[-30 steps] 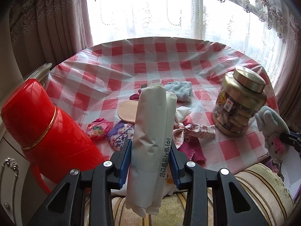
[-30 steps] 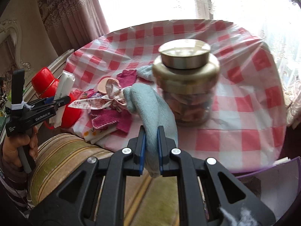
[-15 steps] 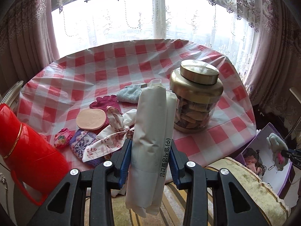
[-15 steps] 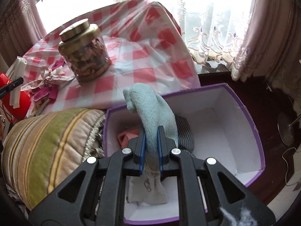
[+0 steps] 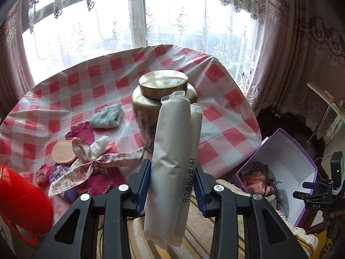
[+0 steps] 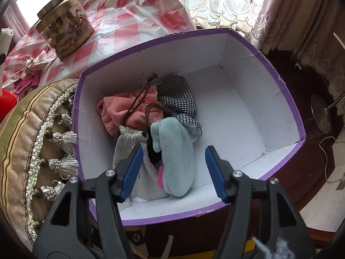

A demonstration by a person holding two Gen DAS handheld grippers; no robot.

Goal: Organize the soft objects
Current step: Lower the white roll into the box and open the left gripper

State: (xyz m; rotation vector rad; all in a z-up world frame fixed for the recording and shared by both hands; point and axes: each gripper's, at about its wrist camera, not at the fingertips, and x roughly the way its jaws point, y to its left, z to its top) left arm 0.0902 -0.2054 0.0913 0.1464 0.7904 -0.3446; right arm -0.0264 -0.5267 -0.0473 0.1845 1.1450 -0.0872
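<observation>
mitten in box, on pouch, beside pink cloth, checked cloth | right hand-held gripper opening, pads off mitten | left hand-held gripper clenched on roll | left on worktop: towel, ribbon, pad, knits

Black Korean print runs lengthwise down the white plastic-wrapped roll; it opens with "(주)", and the remaining characters cannot be made out with certainty. The right gripper, seen from the left wrist, bears the white letters "DAS".
</observation>
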